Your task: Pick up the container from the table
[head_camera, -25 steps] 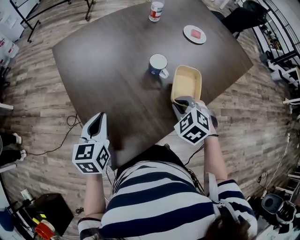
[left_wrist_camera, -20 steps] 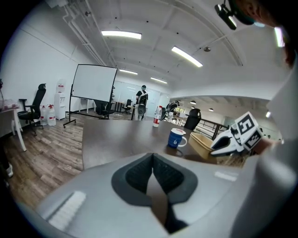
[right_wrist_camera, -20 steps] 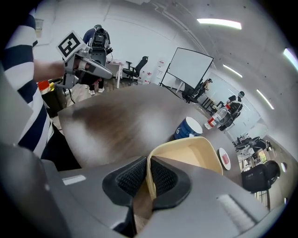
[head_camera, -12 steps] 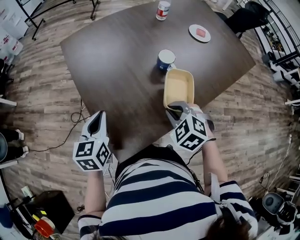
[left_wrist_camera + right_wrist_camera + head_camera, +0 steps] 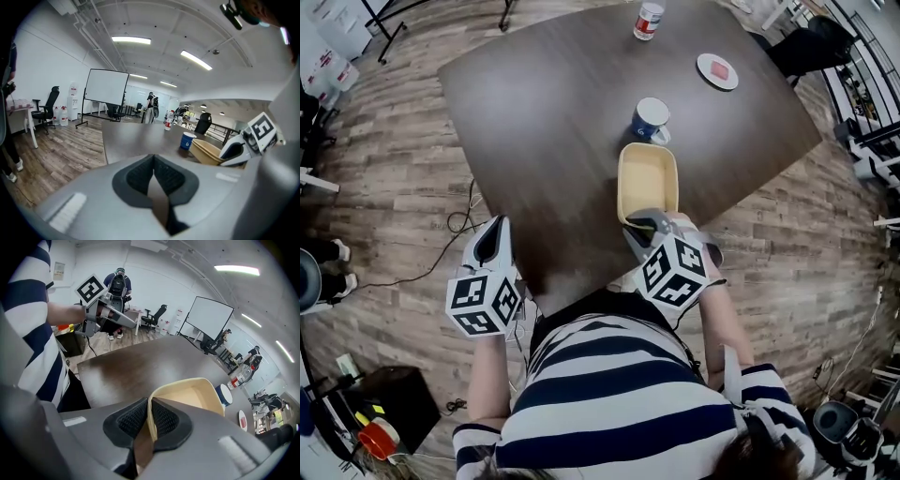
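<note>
Pinching the container (image 5: pixel 647 178) rim, right gripper (image 5: pixel 645 221) jaws face a mug (image 5: pixel 652 120) beyond; left gripper (image 5: pixel 494 234) jaws together.

The right gripper (image 5: pixel 645 225), at the worktop's (image 5: pixel 562 112) near edge, angles steeply down, its fingers (image 5: pixel 132 419) clamped on the container's (image 5: pixel 648 181) rim. The left gripper (image 5: pixel 494 236) hangs just beside the worktop's left edge, fingers (image 5: pixel 140 176) together, empty.

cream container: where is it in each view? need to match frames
Head view: centre, container at the near edge of the table, near rim in the right gripper.
Left gripper view: container lower right, beside the right gripper.
Right gripper view: container centre-low, rim pinched between the jaws.
Shared landmark: blue mug just beyond it.
</note>
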The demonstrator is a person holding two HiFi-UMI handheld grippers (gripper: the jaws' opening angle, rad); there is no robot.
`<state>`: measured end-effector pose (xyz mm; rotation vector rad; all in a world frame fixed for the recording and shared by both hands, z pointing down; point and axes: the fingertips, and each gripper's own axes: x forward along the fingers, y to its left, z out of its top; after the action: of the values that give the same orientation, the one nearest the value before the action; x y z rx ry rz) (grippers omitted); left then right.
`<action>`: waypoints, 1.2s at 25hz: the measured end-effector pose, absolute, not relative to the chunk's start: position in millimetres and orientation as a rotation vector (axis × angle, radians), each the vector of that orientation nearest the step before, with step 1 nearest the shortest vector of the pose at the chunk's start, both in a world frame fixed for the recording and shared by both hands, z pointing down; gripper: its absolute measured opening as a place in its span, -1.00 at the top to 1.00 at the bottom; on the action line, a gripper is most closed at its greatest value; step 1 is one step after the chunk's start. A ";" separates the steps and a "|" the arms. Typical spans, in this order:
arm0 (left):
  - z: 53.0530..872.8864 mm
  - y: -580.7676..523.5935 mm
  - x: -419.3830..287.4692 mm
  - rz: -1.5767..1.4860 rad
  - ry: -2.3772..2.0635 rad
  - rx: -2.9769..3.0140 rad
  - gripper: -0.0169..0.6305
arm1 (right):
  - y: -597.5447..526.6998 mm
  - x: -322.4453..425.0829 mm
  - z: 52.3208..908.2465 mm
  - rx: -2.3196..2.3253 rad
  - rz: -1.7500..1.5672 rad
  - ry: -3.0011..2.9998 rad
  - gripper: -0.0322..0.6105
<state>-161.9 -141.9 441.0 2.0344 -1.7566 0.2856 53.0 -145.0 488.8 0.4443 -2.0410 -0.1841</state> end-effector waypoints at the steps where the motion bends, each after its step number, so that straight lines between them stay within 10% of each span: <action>1: 441.5 -140.5 -163.7 0.284 -1.767 2.027 0.95 | -143.6 50.3 489.0 0.434 -0.185 -2.046 0.81; 30: 445.6 -121.6 -160.6 0.268 -1.850 1.957 0.95 | -121.4 30.9 495.6 0.255 -0.235 -2.086 0.82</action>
<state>-160.6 -121.6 445.6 1.9574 -1.8505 0.2684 30.9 -121.4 495.6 0.2553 -2.0856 -0.2355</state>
